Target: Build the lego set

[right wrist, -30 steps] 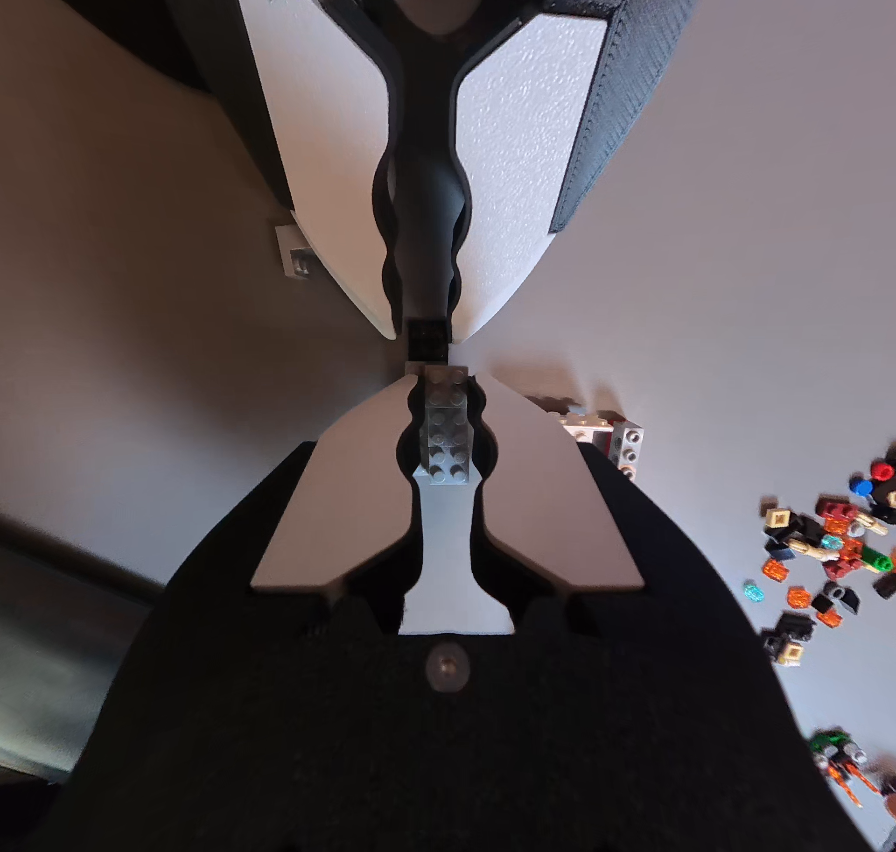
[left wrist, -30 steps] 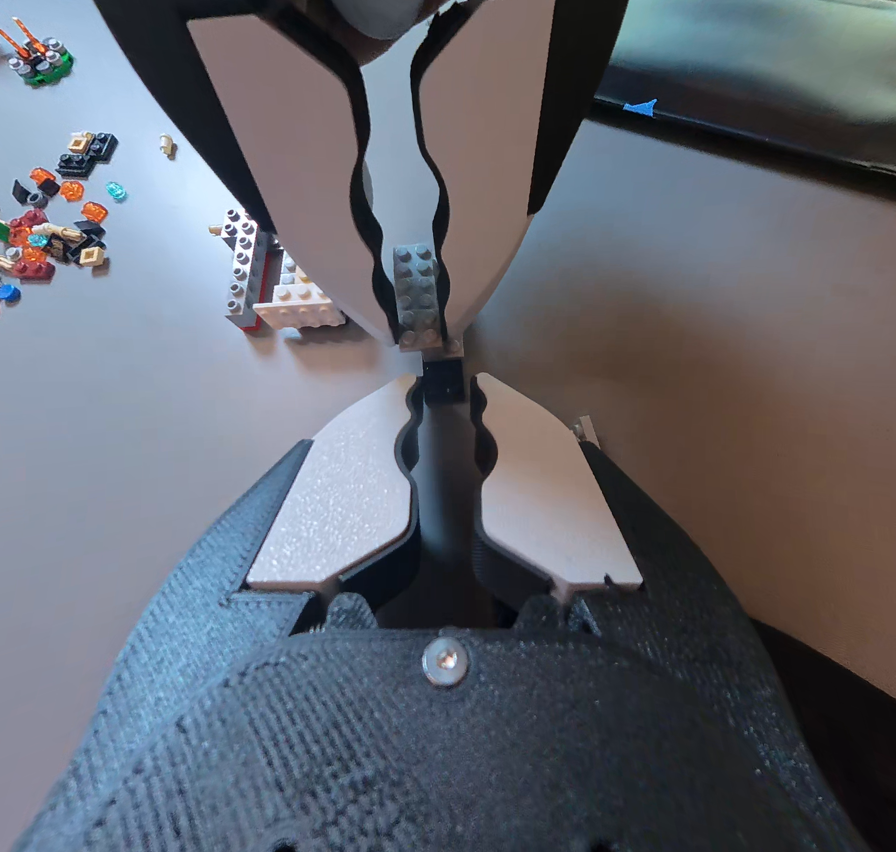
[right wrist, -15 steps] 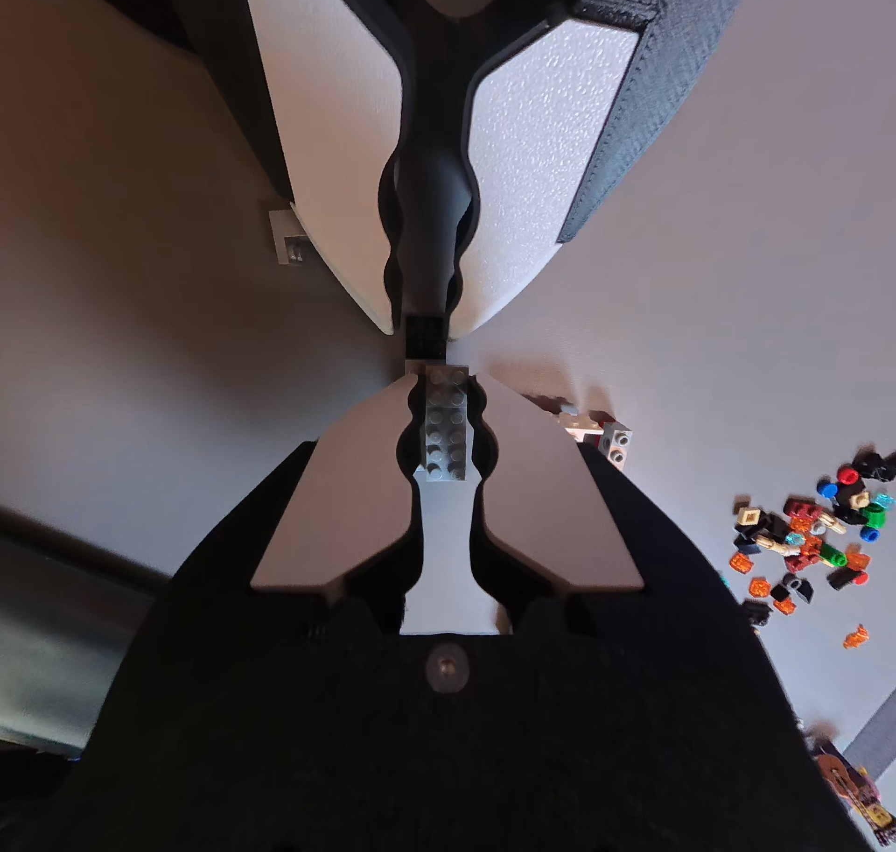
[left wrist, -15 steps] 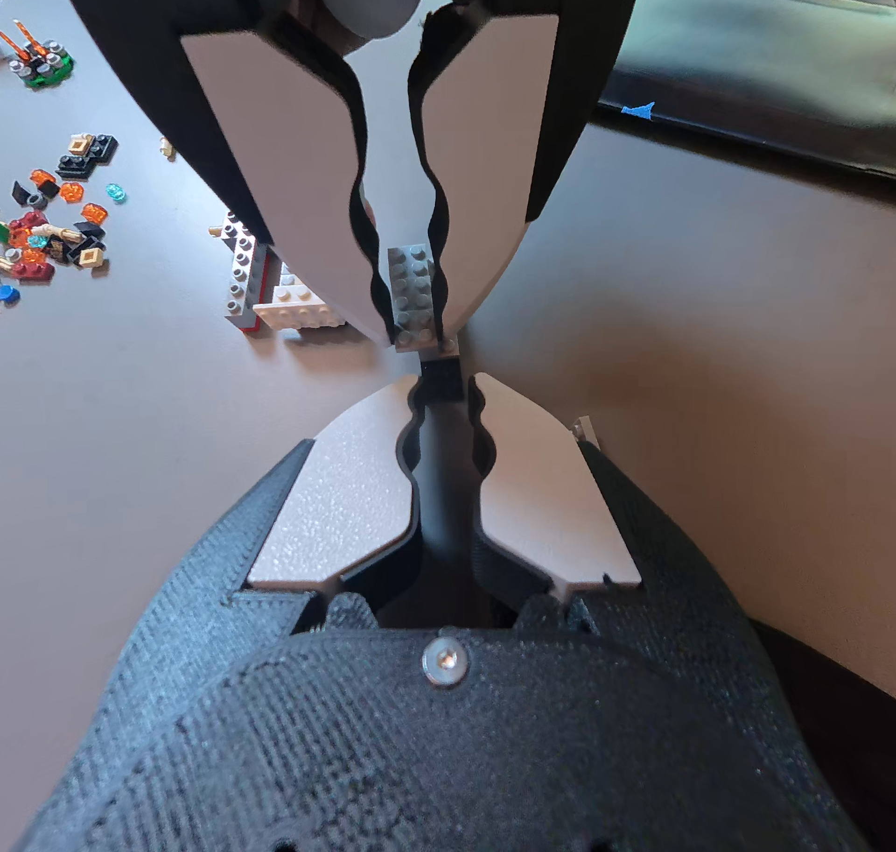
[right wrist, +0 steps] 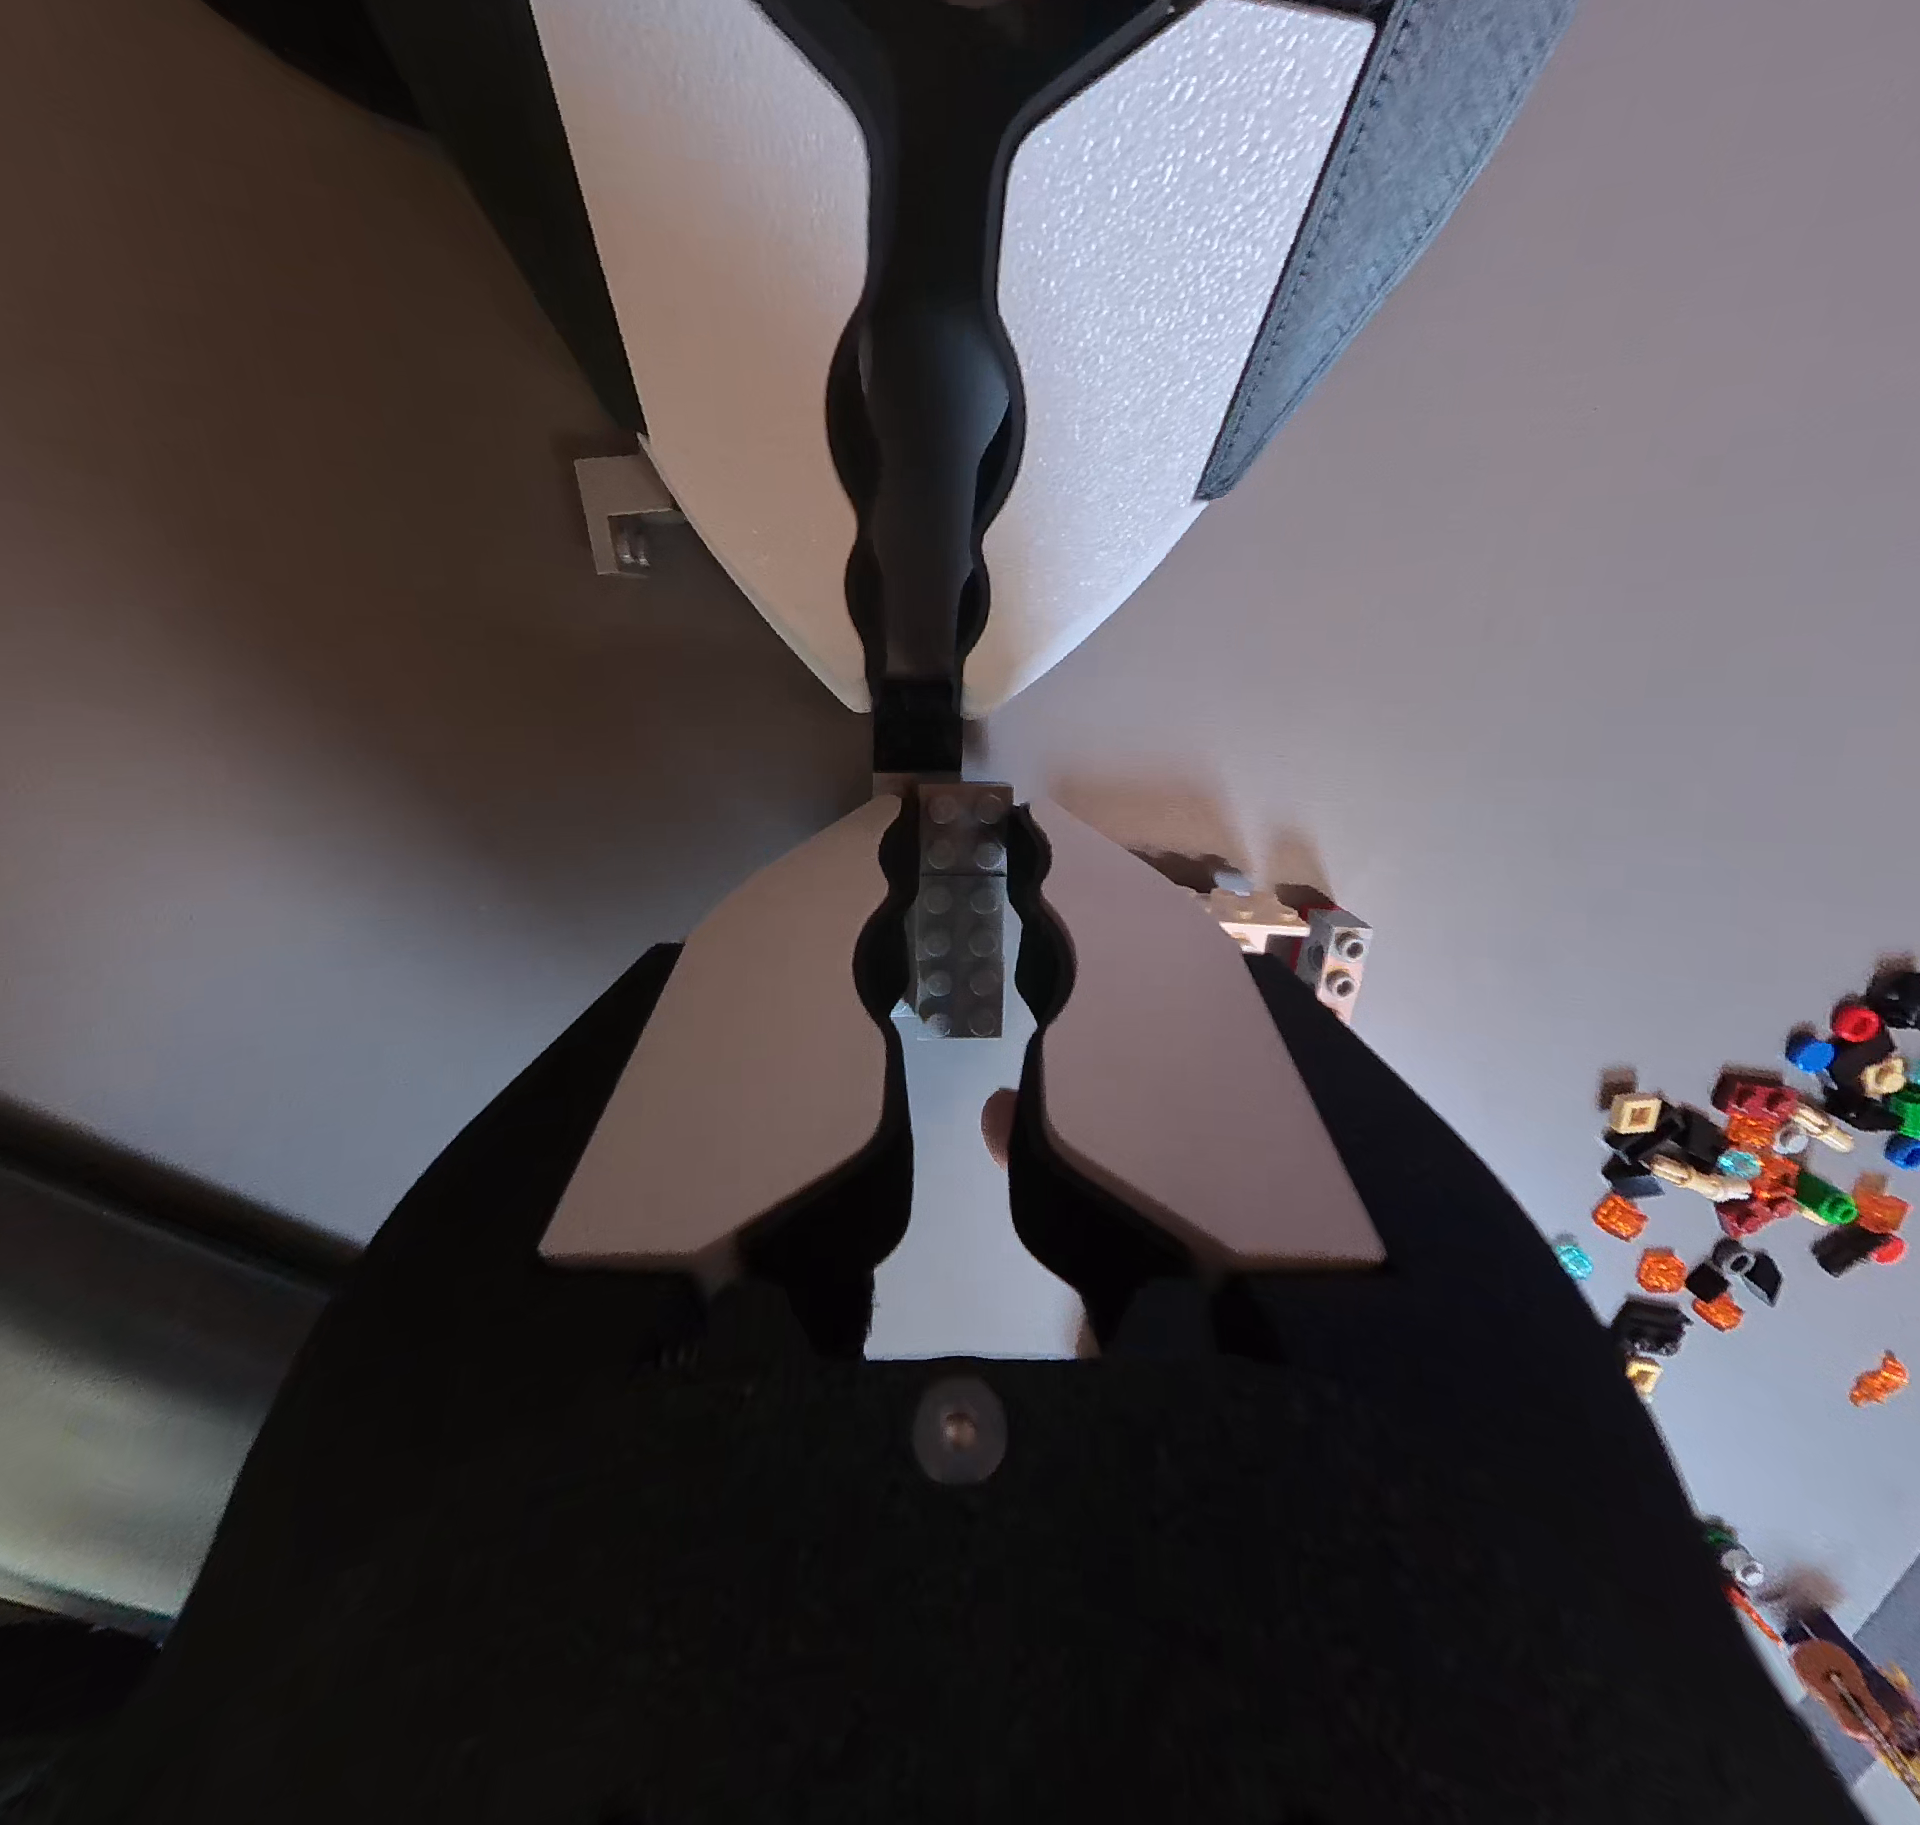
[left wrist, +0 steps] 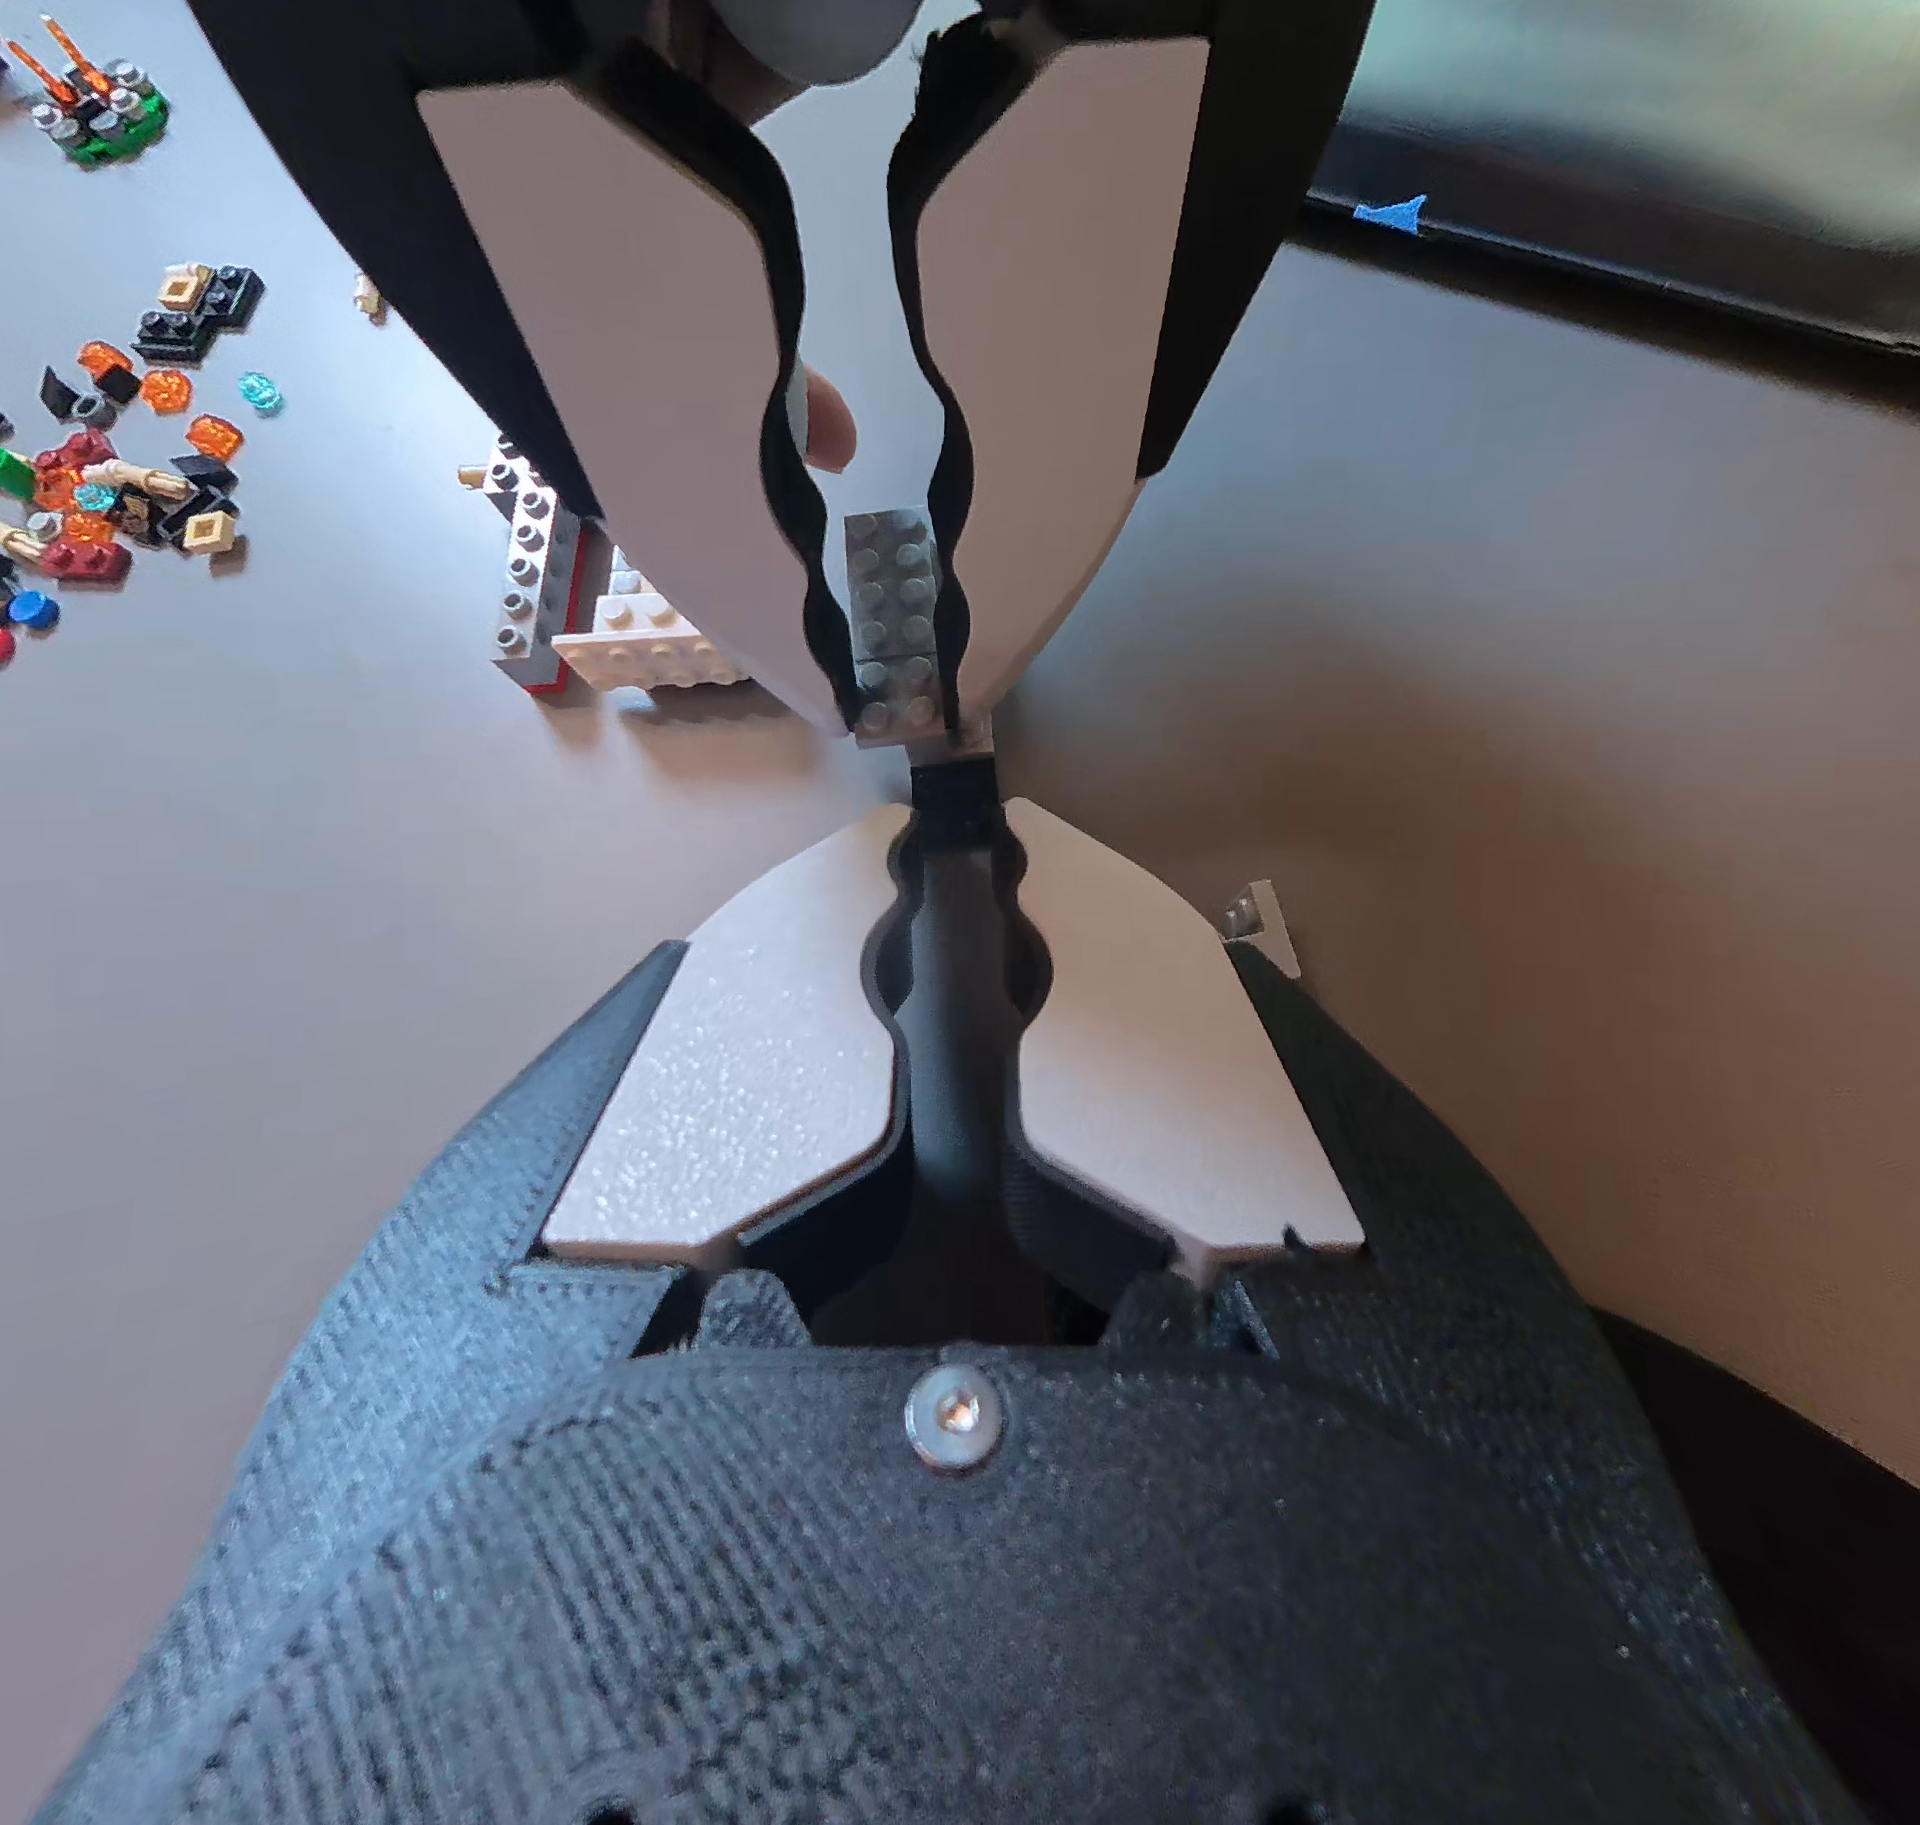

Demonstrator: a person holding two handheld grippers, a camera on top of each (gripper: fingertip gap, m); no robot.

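left gripper (left wrist: 958, 819) pinches black brick (left wrist: 954, 801) | right gripper (right wrist: 961, 830) clamps grey plate (right wrist: 961, 928) lengthwise | tip-to-tip, brick at plate's end, touching or nearly

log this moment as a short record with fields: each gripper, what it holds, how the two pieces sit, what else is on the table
left gripper: shut on small black brick
right gripper: shut on grey brick stack
relation: grippers tip to tip, the black brick's end right at the grey stack's end; joined or not, cannot tell
partial build: white, grey and red bricks on the table
loose parts pile: mixed colours, further out on the same side as the build
stray light grey piece: beside the left gripper
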